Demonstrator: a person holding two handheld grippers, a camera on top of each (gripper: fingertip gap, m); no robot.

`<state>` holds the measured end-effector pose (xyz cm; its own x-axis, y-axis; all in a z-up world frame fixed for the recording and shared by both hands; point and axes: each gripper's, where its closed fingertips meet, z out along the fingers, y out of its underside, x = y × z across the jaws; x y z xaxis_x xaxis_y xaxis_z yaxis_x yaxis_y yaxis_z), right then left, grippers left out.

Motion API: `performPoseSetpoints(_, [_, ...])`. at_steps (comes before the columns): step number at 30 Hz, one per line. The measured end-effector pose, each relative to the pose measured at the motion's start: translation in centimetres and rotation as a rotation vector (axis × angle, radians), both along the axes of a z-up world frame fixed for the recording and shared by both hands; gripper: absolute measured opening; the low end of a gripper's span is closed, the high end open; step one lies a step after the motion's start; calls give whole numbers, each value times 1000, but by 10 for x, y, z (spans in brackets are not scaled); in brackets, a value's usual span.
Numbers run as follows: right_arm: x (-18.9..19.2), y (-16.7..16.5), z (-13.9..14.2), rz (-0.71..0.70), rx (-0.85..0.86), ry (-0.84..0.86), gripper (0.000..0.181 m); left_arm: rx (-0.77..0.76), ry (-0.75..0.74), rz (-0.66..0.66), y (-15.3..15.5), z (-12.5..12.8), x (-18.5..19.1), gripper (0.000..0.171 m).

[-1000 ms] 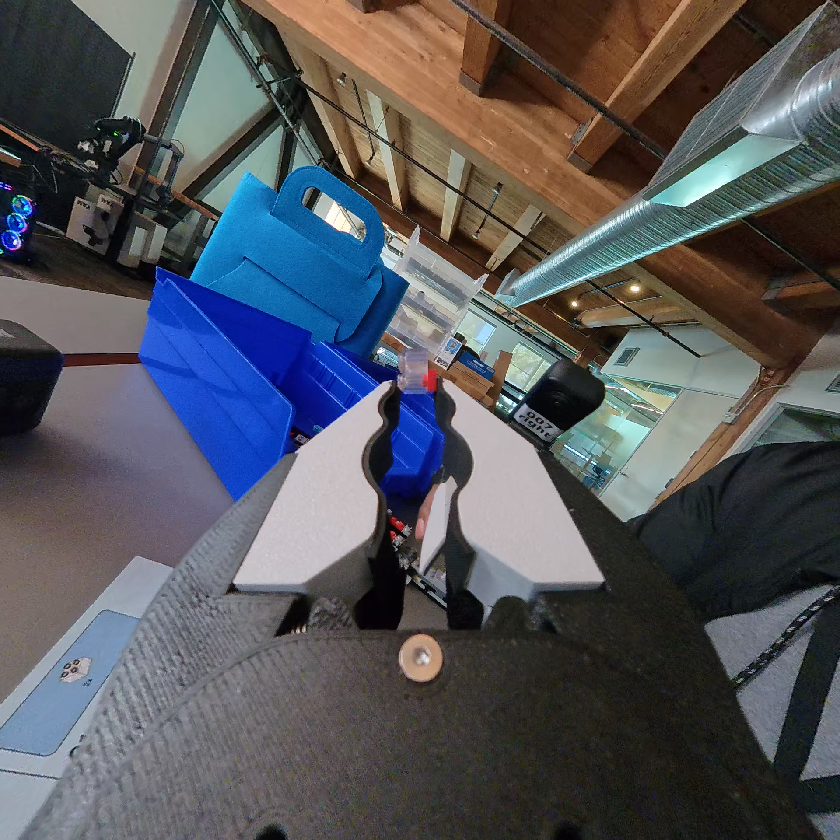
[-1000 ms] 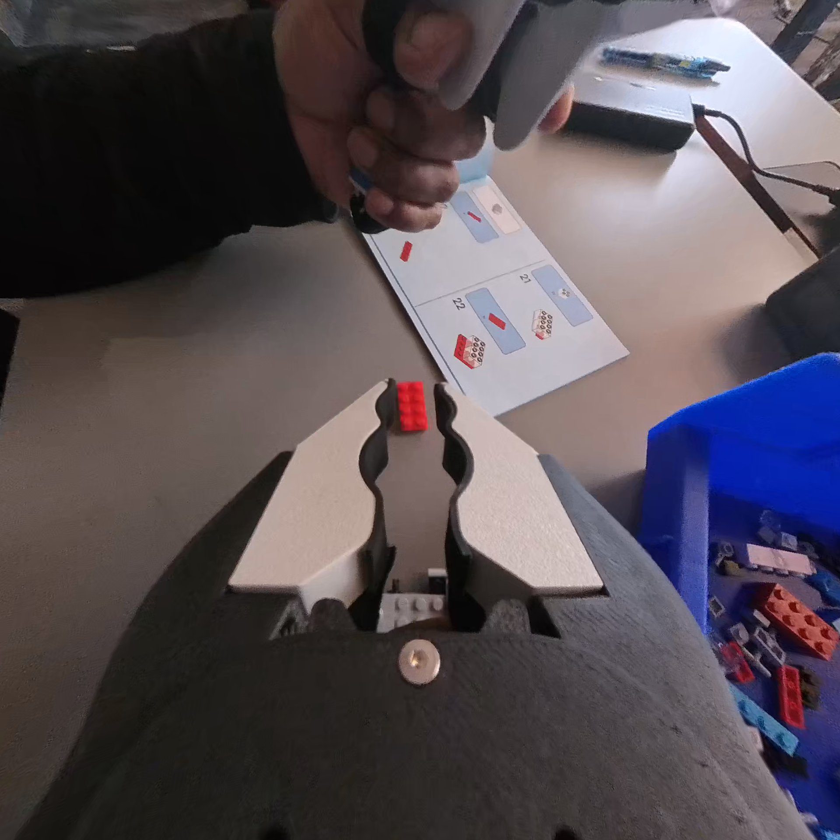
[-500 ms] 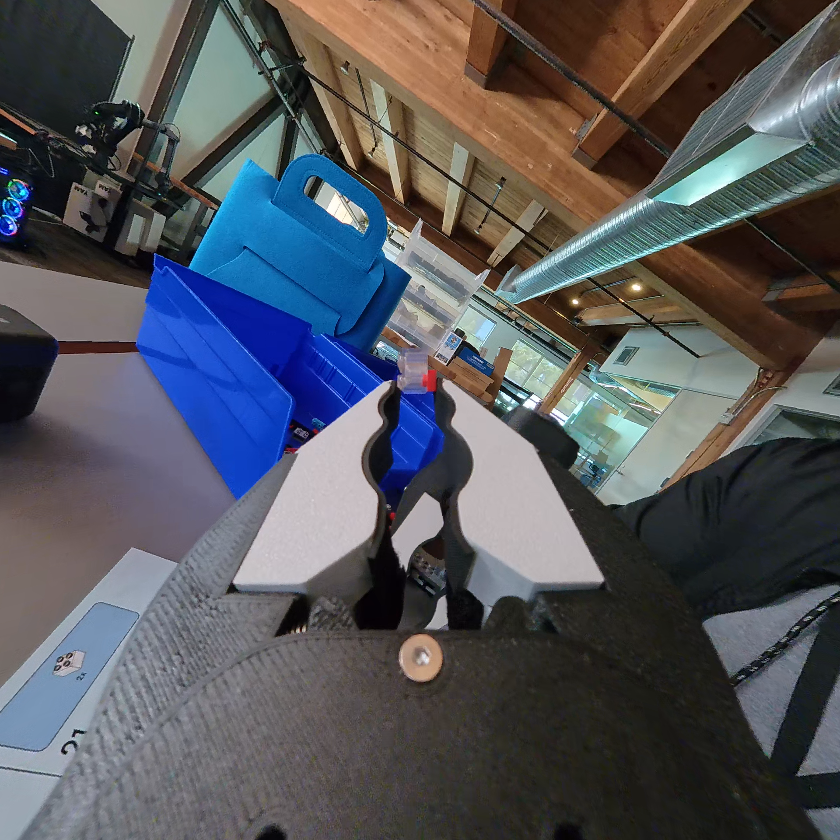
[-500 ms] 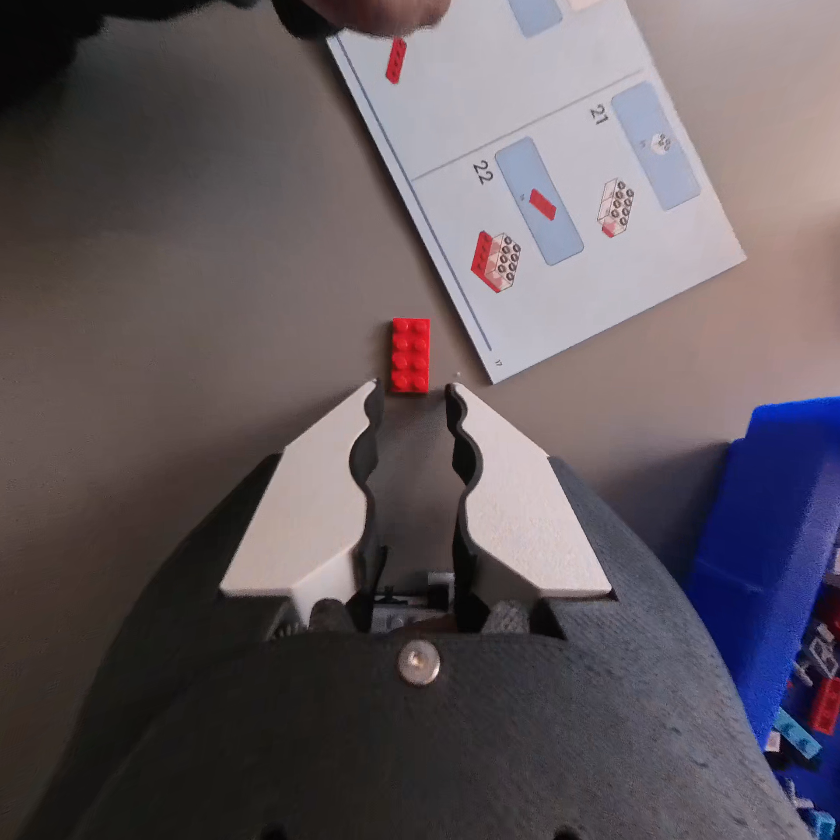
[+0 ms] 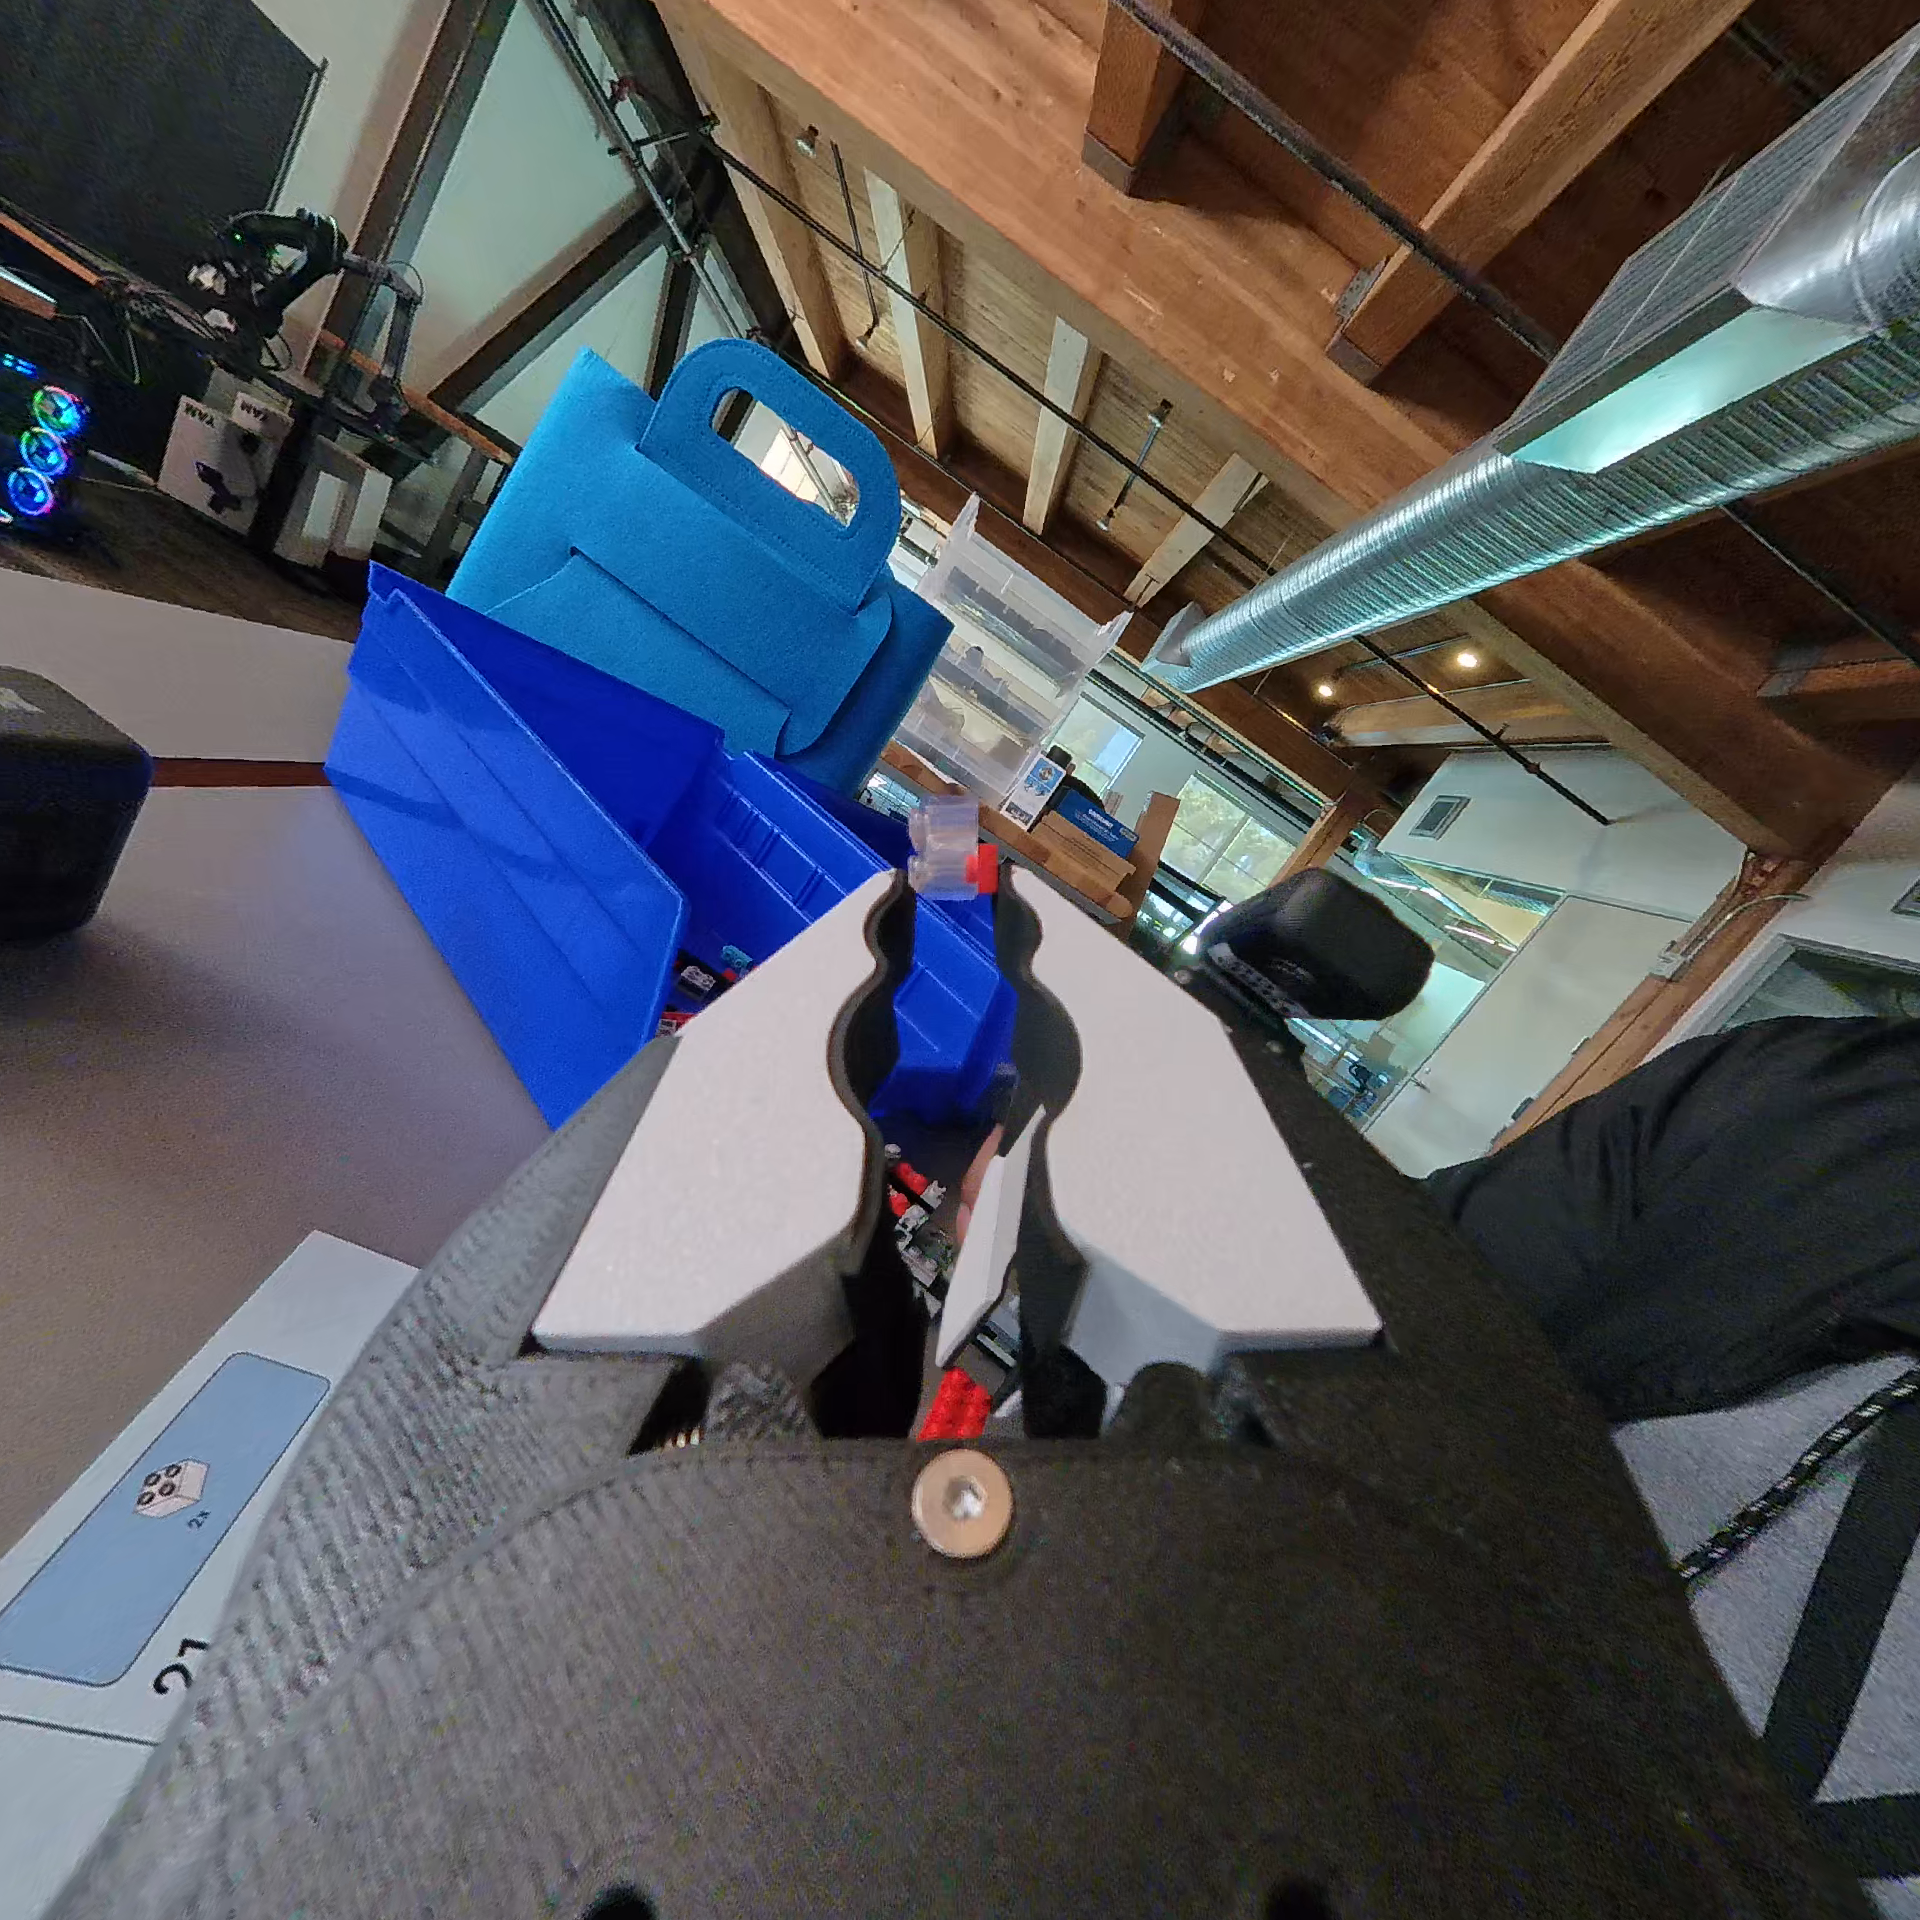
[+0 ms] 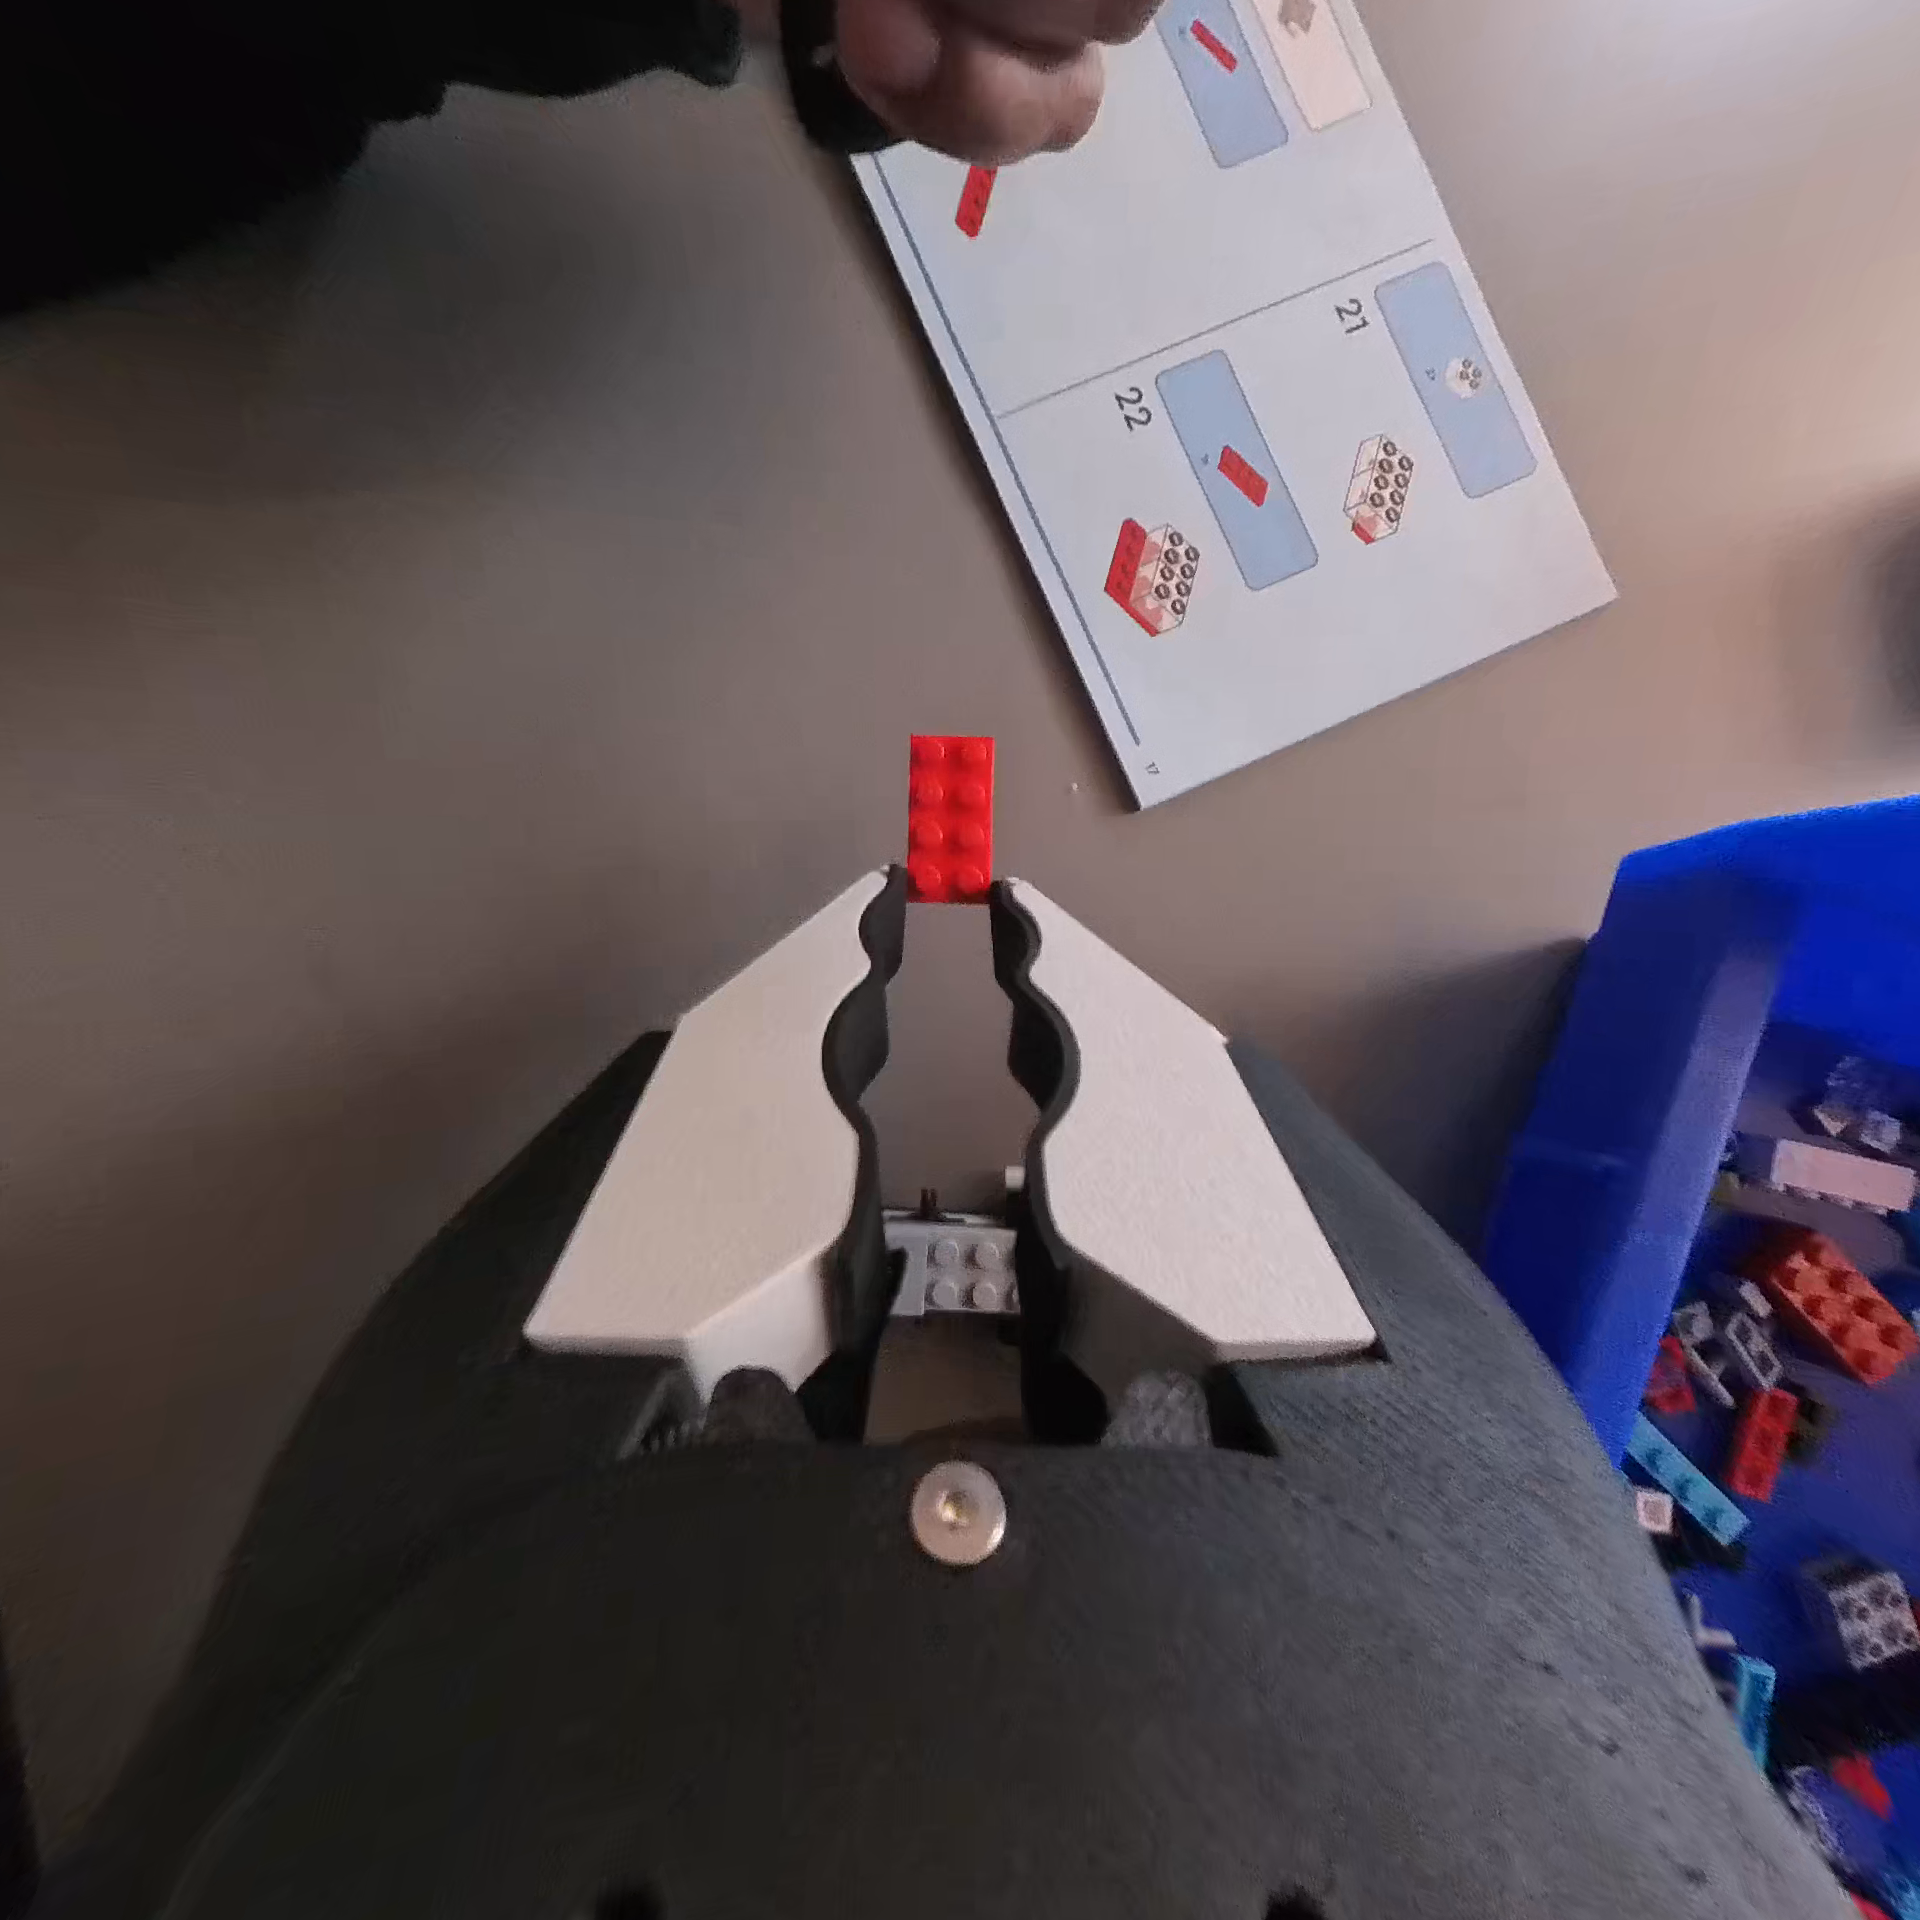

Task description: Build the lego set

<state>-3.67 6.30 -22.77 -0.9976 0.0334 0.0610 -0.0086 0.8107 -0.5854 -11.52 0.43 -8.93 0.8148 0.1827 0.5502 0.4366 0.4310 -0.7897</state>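
Observation:
In the right wrist view a red two-by-four plate (image 6: 951, 816) lies flat on the grey table. My right gripper (image 6: 945, 891) has its fingertips closed against the plate's near end, down at the table. In the left wrist view my left gripper (image 5: 948, 885) is shut on a small clear-and-red brick assembly (image 5: 943, 847) and holds it up in the air, tilted toward the ceiling. The red plate (image 5: 951, 1403) shows through the gap below the left fingers. The hand holding the left gripper (image 6: 977, 73) is at the top of the right wrist view.
An open instruction booklet (image 6: 1247, 416) lies just beyond and right of the plate. A blue bin (image 6: 1621, 1091) with several loose bricks stands at the right, also seen in the left wrist view (image 5: 499, 862), with a blue felt bag (image 5: 707, 592) behind. A grey brick piece (image 6: 961, 1273) lies under my right gripper. One gripper's finger ends stand about 15 cm off the other's. The left gripper is farther from the grey brick piece (image 6: 961, 1273), some 20 cm, than the right, some 8 cm.
My right gripper has narrowed from wide open and moved forward onto the red plate's near end. My left gripper still holds the clear-and-red assembly, shifted only slightly.

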Motion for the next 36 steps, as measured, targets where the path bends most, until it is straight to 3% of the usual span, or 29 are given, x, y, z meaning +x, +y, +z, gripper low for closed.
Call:
performPoseSetpoints(13, [1,-2,15,-3,-75,-6,18,-1,-4,-3,1,-1,0,14])
performPoseSetpoints(22, [2,-6,6,7,-63,-17,17,-2,-4,-3,1,-1,0,14])
performPoseSetpoints(28, [10,-26,-1,36,-79,1,18,-1,-2,-2,1,-1,0,14])
performPoseSetpoints(36, [1,-17,4,0,-85,-1,32,9,6,1,-1,3,1,14])
